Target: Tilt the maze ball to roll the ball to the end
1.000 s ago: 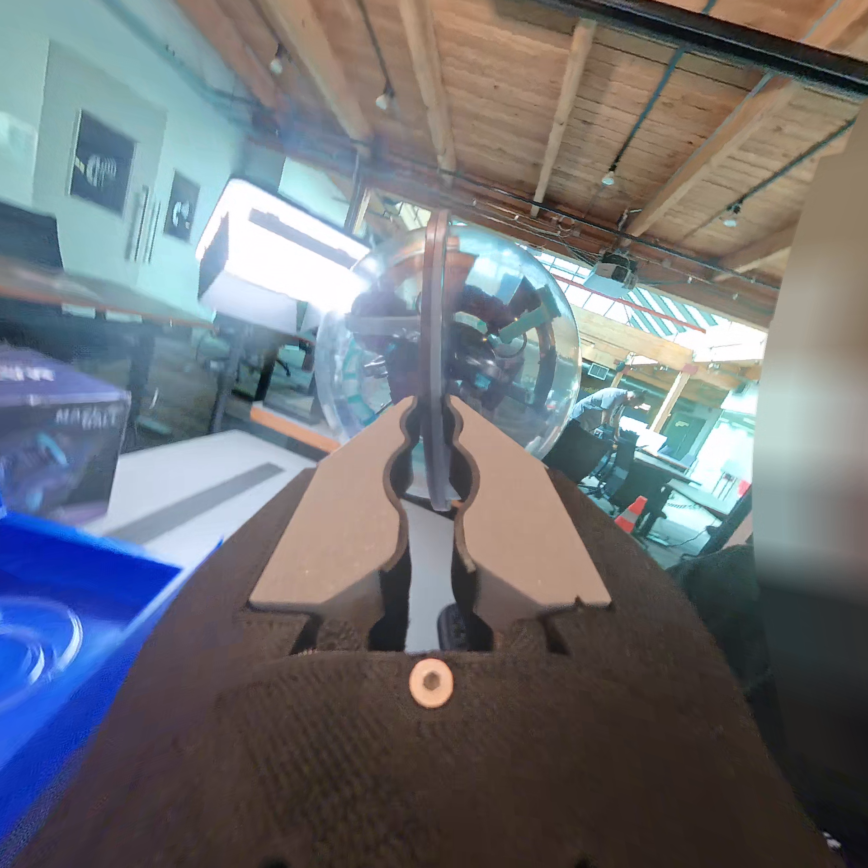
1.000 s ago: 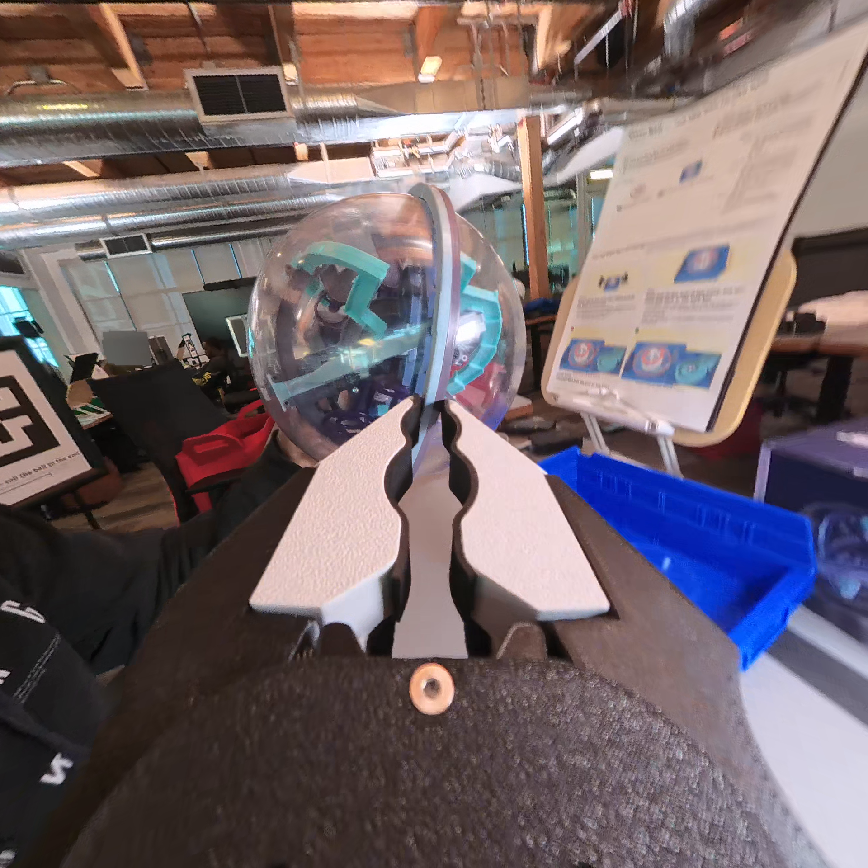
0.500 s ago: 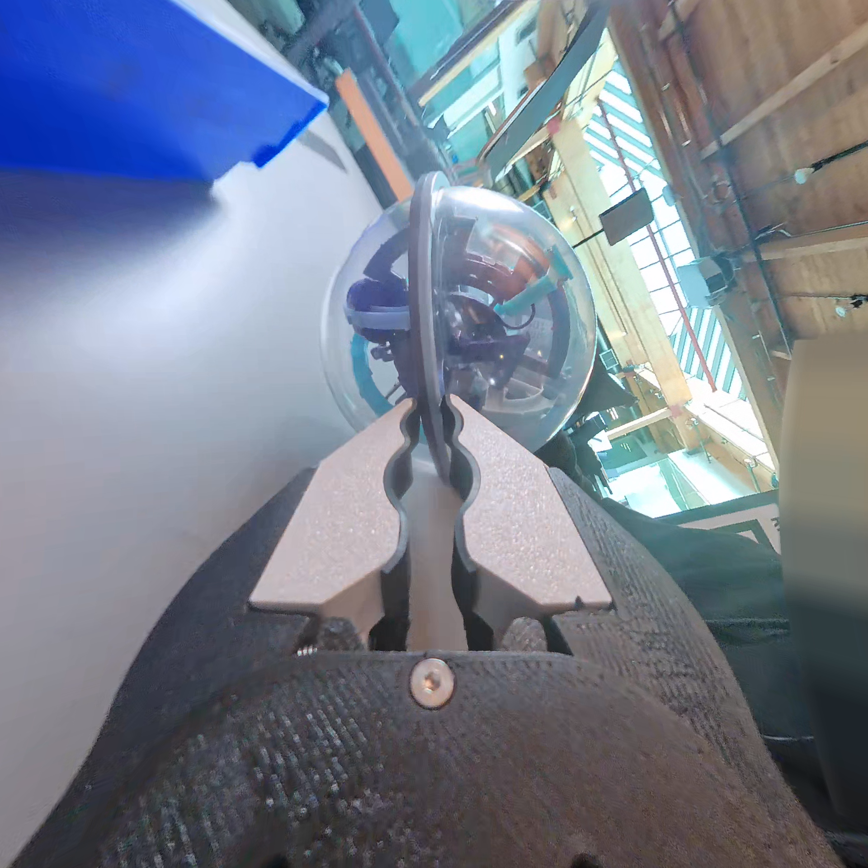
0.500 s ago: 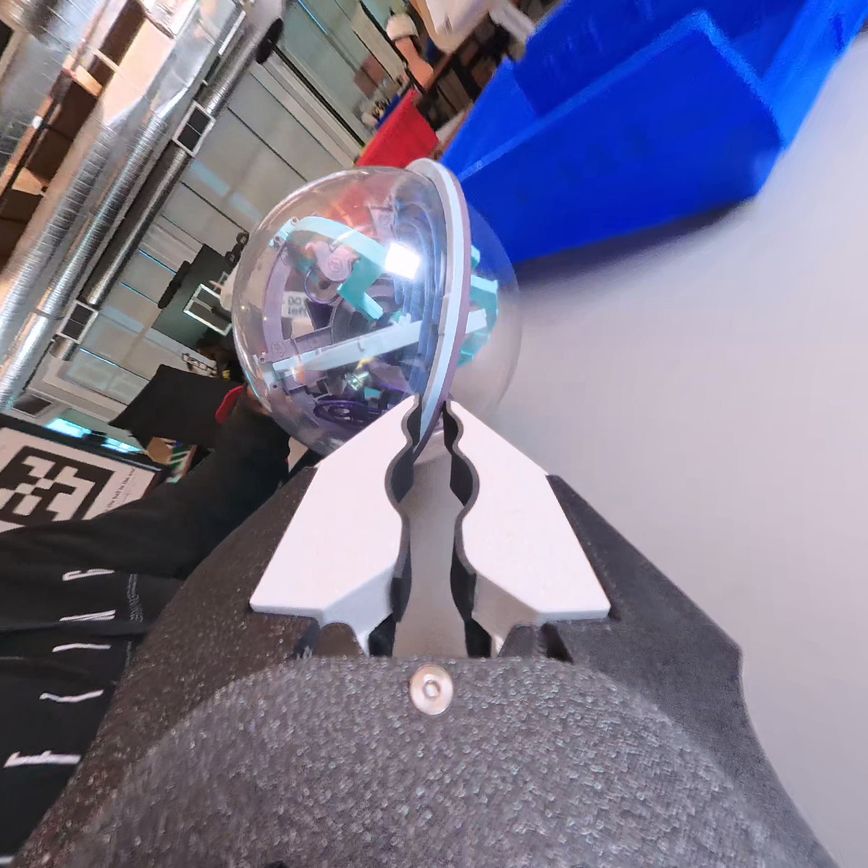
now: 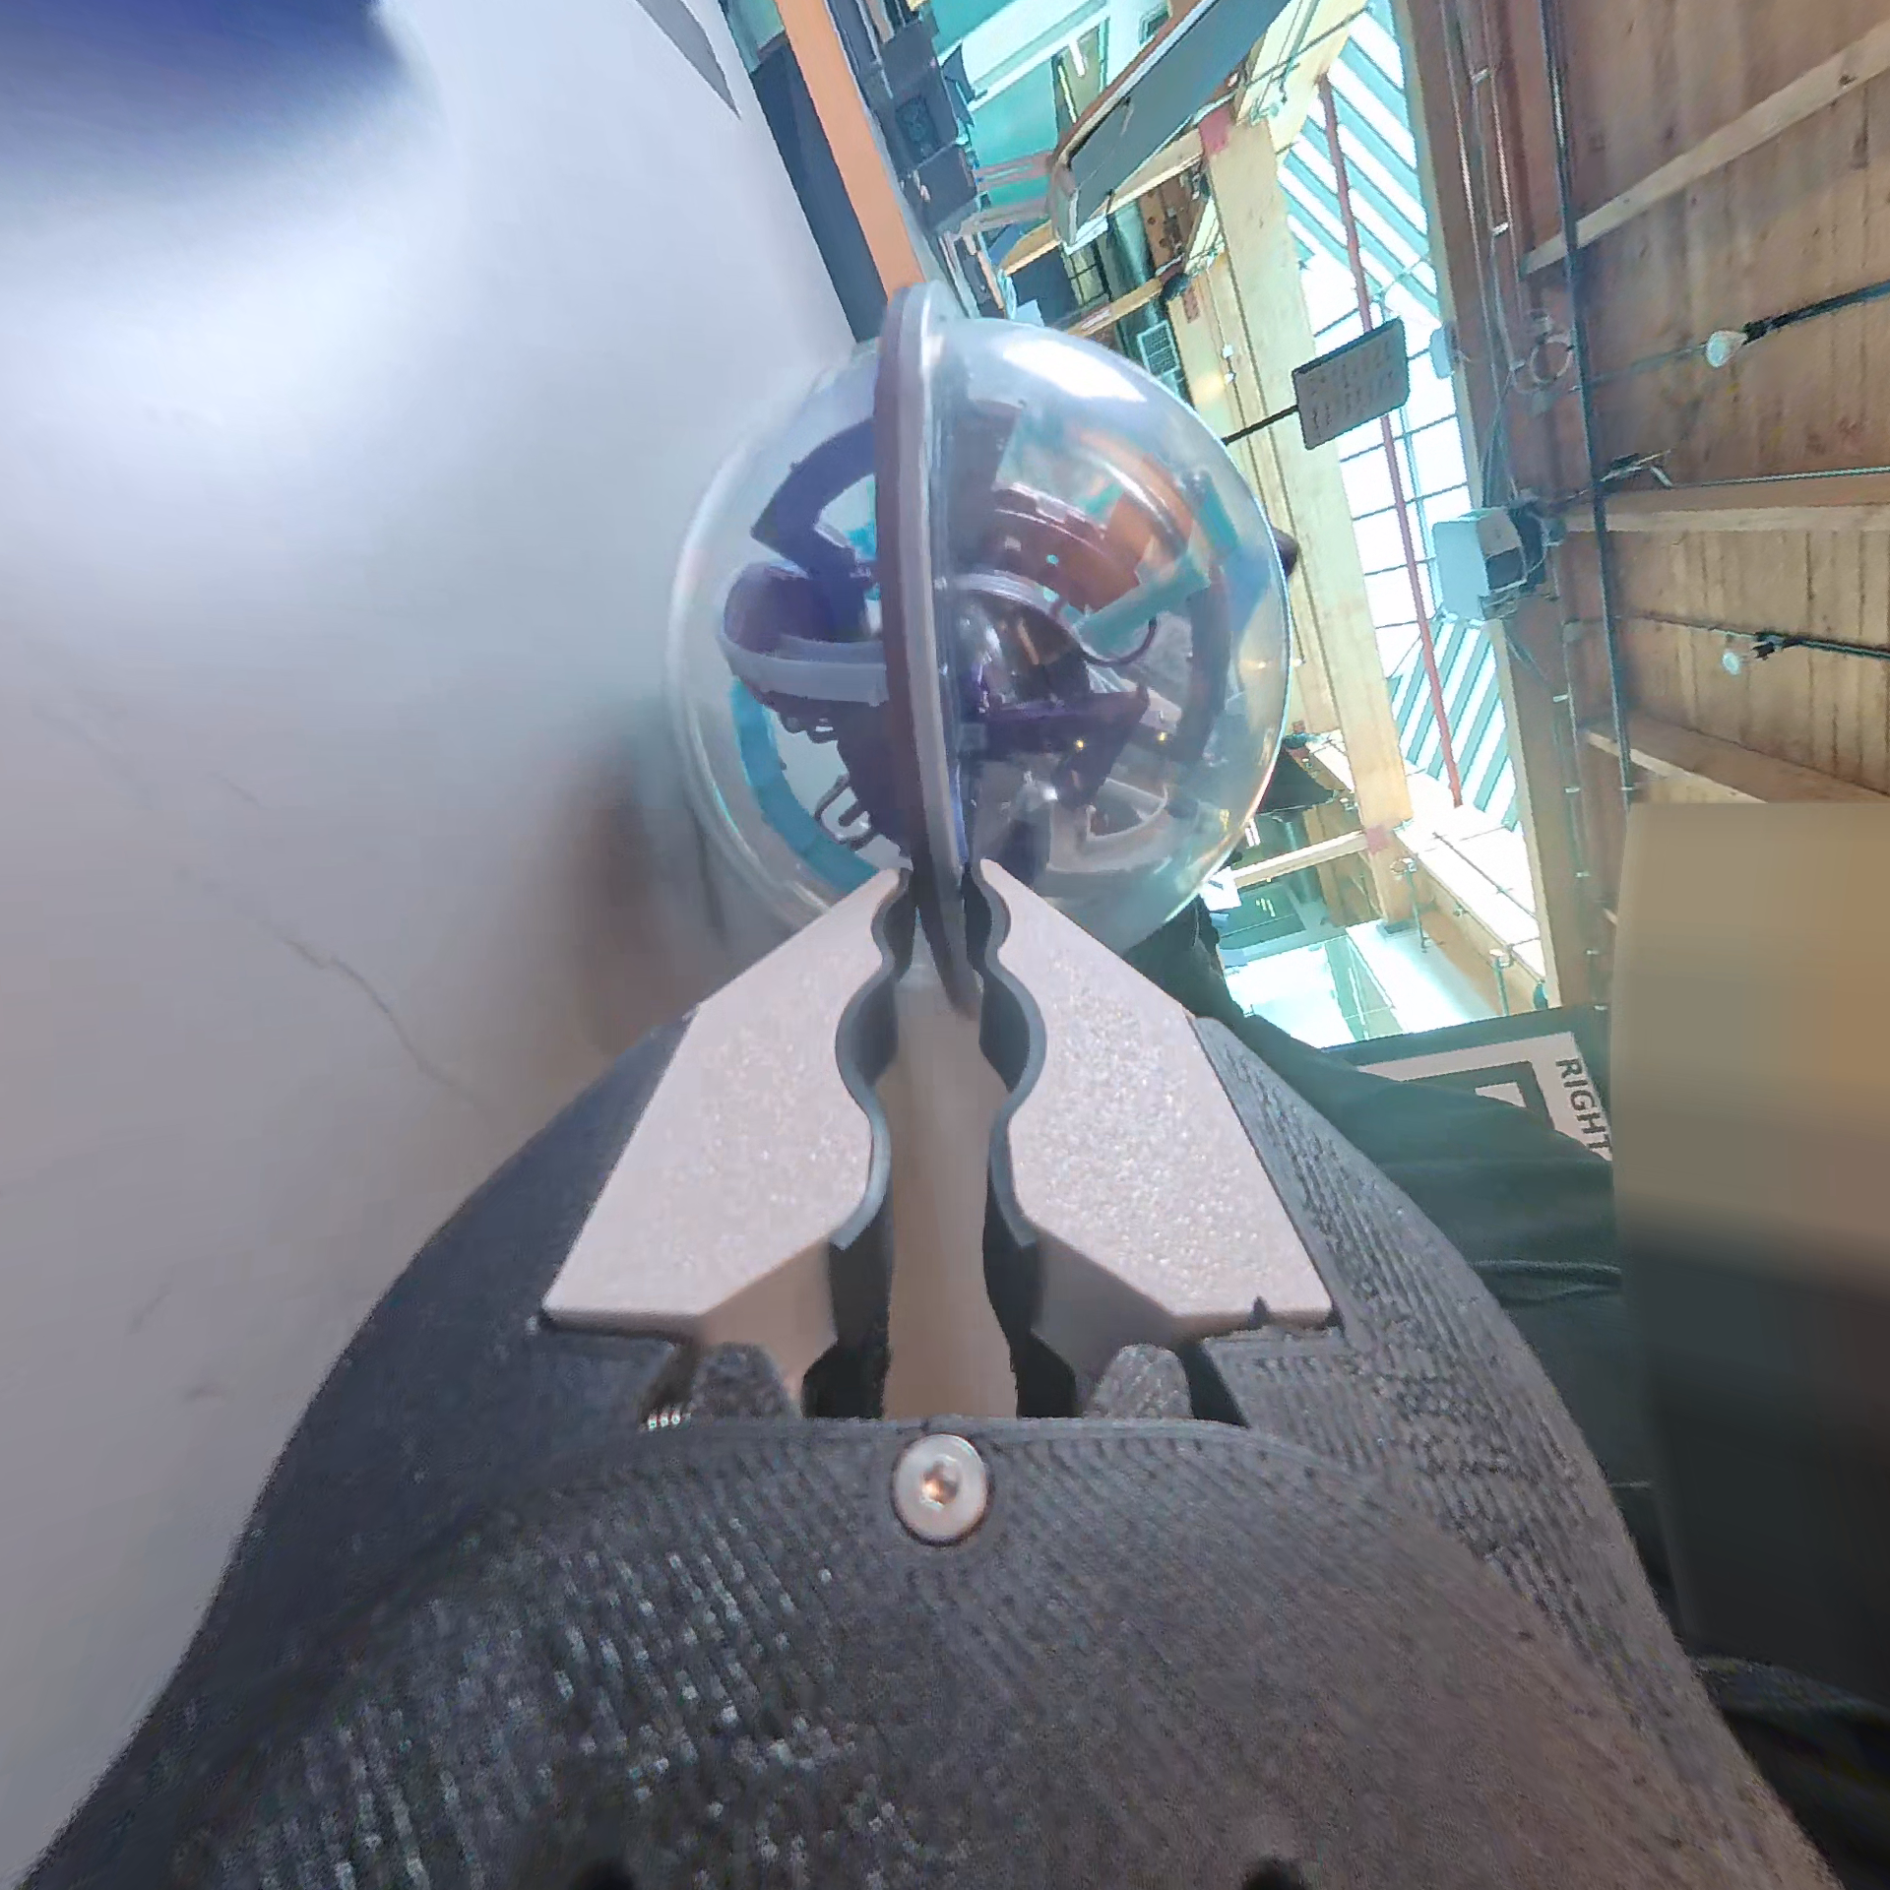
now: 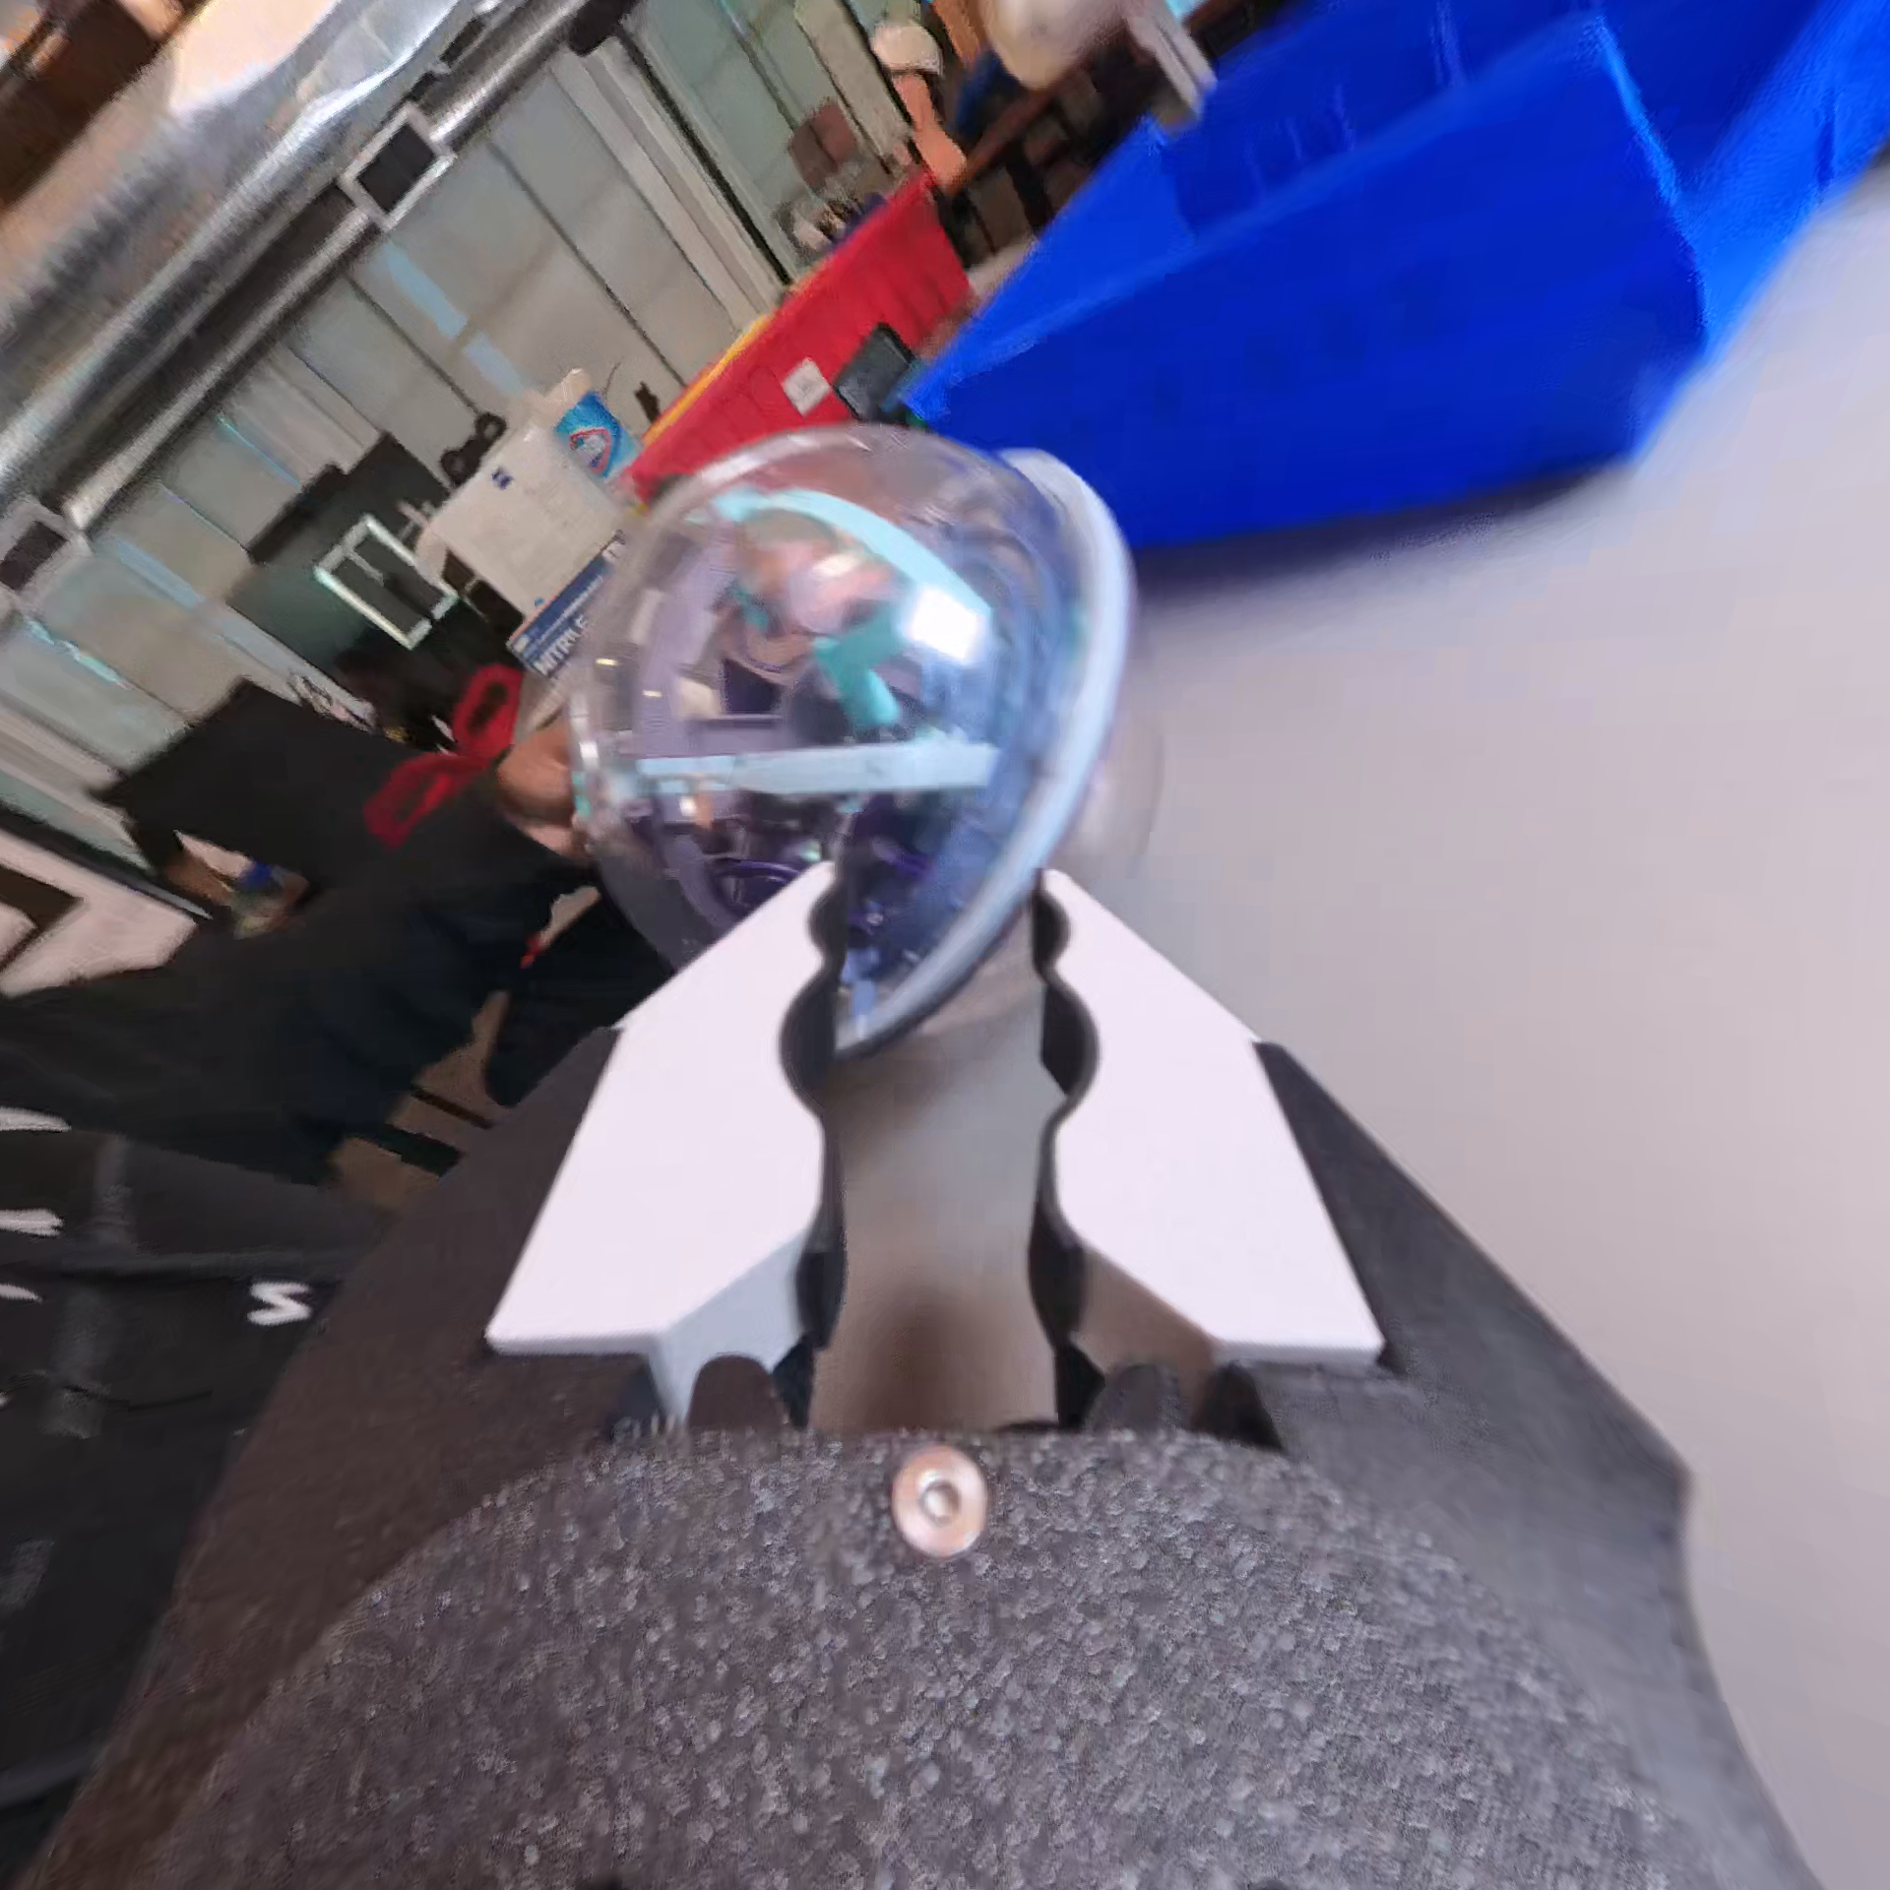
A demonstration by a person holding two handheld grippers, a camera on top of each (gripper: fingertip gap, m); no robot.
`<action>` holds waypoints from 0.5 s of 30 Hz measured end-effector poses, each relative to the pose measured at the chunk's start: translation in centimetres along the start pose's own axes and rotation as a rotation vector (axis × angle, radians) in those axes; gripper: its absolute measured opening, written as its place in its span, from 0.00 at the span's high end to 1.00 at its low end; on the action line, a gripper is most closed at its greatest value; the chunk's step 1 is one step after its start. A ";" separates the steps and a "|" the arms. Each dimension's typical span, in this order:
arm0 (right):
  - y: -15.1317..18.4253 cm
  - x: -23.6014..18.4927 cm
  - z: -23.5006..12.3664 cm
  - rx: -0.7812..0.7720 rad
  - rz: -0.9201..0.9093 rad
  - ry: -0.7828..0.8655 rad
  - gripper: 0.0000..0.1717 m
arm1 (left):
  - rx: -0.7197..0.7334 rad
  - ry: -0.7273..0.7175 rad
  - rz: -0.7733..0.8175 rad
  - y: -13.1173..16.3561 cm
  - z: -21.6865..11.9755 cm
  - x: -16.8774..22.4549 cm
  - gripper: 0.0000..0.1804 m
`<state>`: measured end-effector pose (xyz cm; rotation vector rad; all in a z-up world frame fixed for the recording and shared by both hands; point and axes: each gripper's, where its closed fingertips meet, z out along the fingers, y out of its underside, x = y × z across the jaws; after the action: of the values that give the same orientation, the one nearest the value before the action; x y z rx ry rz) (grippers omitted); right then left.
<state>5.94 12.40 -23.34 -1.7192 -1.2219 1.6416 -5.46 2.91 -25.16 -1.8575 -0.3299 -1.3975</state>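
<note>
A: Where is the maze ball [image 5: 977,655] relative to the left gripper [image 5: 946,880]?

B: Straight off its tips. The clear sphere's flat rim runs down into the narrow slot between the two fingers [image 5: 818,1033], and both pads press on that rim, so the left gripper has the ball pinched by its rim. Purple, orange and teal tracks show inside the shell.

A: And beyond it?

B: The pale table [image 5: 307,614] fills the left side of that view, turned on edge.

A: What about the right gripper [image 6: 931,890]?

B: Its jaws stand wide. The ball's rim [image 6: 1074,777] slants through the gap, close against the left finger [image 6: 716,1064], with open space before the right one. The picture is blurred, so I cannot tell whether the left pad touches; nothing is clamped on this side.

A: Anything around?

B: Blue bins [image 6: 1381,338] on the table behind the ball, and a dark-sleeved person [image 6: 307,869] at left
</note>
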 end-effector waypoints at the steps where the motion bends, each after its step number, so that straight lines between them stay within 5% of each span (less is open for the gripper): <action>1: -0.8 -0.8 0.0 0.011 -0.121 0.001 0.69 | 0.002 0.004 -0.001 -0.1 0.1 0.1 0.96; 3: -1.7 -1.6 0.3 -0.017 -0.436 0.069 0.51 | 0.002 0.005 0.006 -0.3 0.2 0.1 0.96; 6: -2.5 -2.7 1.7 -0.090 -0.838 0.129 0.37 | 0.010 0.013 0.009 -0.8 0.3 0.1 0.96; 12: -1.3 -3.8 4.2 -0.219 -0.826 -0.067 0.32 | 0.050 0.017 0.066 -1.7 0.5 0.1 0.96; 15: -1.7 -3.6 4.5 -0.230 -0.796 -0.093 0.33 | 0.052 -0.005 0.210 -2.1 0.2 0.5 0.65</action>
<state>1.61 9.13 -20.79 -1.0320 -1.8771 1.1250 -6.45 4.34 -23.81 -1.7970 -0.1666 -1.2312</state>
